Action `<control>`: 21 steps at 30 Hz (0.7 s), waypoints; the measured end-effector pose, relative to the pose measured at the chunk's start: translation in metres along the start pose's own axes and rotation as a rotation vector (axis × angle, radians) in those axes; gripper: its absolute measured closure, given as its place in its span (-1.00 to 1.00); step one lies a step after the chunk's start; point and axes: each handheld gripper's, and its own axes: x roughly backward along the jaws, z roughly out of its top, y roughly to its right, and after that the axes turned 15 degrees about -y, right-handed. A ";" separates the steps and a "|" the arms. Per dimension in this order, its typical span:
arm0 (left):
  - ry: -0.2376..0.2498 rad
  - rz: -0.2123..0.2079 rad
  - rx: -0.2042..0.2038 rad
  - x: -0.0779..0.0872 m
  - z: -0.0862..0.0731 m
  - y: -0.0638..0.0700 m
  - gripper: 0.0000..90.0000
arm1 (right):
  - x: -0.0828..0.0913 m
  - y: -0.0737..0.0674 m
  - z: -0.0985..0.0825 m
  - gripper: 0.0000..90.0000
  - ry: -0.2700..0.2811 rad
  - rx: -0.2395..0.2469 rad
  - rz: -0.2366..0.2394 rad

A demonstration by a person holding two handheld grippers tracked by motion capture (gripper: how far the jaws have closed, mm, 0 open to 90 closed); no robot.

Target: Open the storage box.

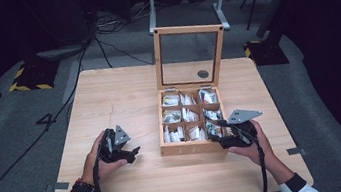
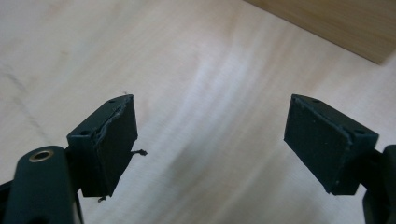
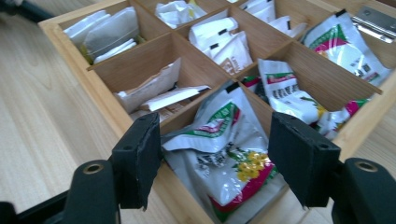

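**Right gripper poised over the corner sachet**

The right gripper (image 1: 226, 137) hangs at the near right corner of the wooden tea box (image 1: 186, 148), jaws spread with nothing pinched between them. In the right gripper view the two black pads frame a crumpled white sachet printed in green, red and yellow (image 3: 224, 154), which lies in the box's near right compartment, directly ahead of and slightly below the jaws. The sachet's long axis seems to run away from the gripper, toward the far side of the box, so the jaws already straddle its narrow width (a straight dip forward and down looks like all the pick would need). The compartment's wooden divider (image 3: 187, 116) sits just beside the left pad and could catch it.

The left gripper (image 1: 134, 154) rests low over the bare table (image 1: 108, 99), left of the box and apart from it, jaws likewise spread and empty; its own view shows wood grain and a corner of the box wall (image 2: 336, 28). The right hand is clearly the nearer one to the sachet. The glass-paned lid (image 1: 189, 55) stands upright at the box's far edge.
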 end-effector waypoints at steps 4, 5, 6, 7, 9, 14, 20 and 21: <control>-0.025 -0.010 -0.025 -0.005 -0.008 0.010 -0.61 | 0.000 0.002 -0.001 -0.23 -0.005 -0.004 -0.015; -0.026 -0.010 -0.031 -0.006 -0.011 0.013 -0.61 | 0.000 0.002 -0.001 -0.23 -0.005 -0.004 -0.015; -0.012 -0.018 -0.024 -0.006 -0.013 0.015 -0.60 | 0.000 0.001 -0.001 -0.22 -0.006 0.009 -0.031; -0.015 -0.028 -0.021 -0.005 -0.015 0.017 -0.60 | 0.001 0.000 0.000 -0.21 -0.007 0.021 -0.049; -0.020 -0.047 -0.020 -0.003 -0.018 0.018 -0.61 | 0.002 -0.004 0.000 -0.19 -0.013 0.042 -0.090; 0.000 -0.067 -0.002 -0.003 -0.025 0.019 -0.61 | 0.003 -0.007 -0.001 -0.06 -0.022 0.060 -0.130; 0.014 -0.135 0.035 -0.005 -0.030 0.013 -0.61 | -0.004 -0.005 -0.002 0.26 -0.078 0.053 -0.169; 0.020 -0.141 0.040 -0.006 -0.031 0.013 -0.61 | -0.005 -0.003 -0.001 0.26 -0.084 0.043 -0.148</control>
